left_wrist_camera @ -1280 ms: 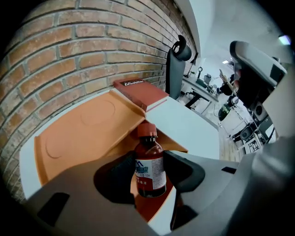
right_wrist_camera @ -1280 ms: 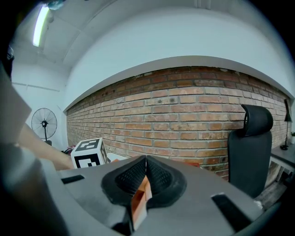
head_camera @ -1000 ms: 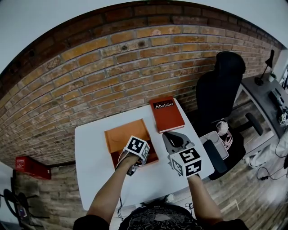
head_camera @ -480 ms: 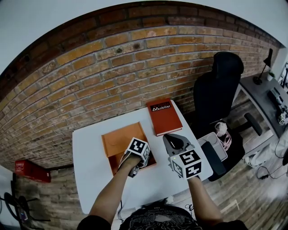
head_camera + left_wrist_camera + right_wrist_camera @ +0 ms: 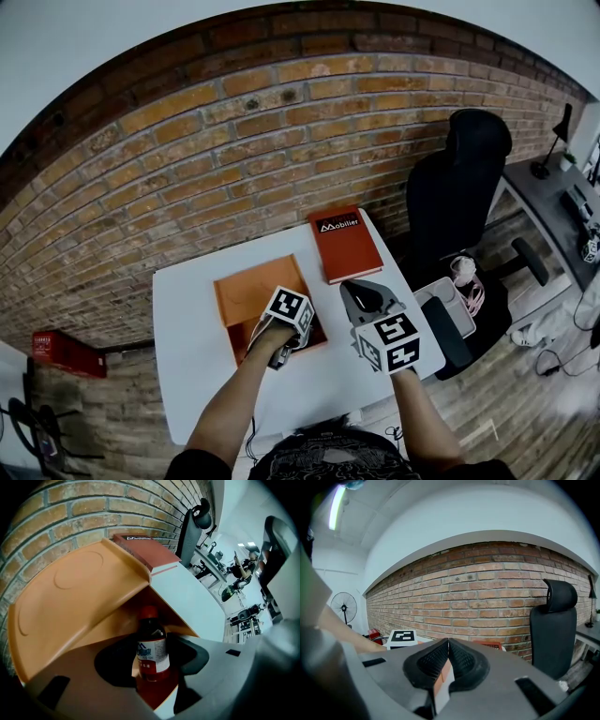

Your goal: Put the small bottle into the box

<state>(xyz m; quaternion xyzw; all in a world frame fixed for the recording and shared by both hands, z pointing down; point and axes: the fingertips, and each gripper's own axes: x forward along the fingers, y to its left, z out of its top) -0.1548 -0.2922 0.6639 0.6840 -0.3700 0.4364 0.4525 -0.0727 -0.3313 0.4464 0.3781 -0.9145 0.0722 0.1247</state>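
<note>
One small bottle [image 5: 152, 649], base hidden, in left claw [image 5: 153, 660].

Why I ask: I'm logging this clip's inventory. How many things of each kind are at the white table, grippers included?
orange box: 1
small bottle: 1
red book: 1
grippers: 2, the left gripper shut on the small bottle, the right gripper shut with nothing in it
Total: 5

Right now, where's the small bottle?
In the left gripper view, the small bottle stands upright, clamped in the left gripper, down in a corner of the orange box, with the red book beyond it.
</note>
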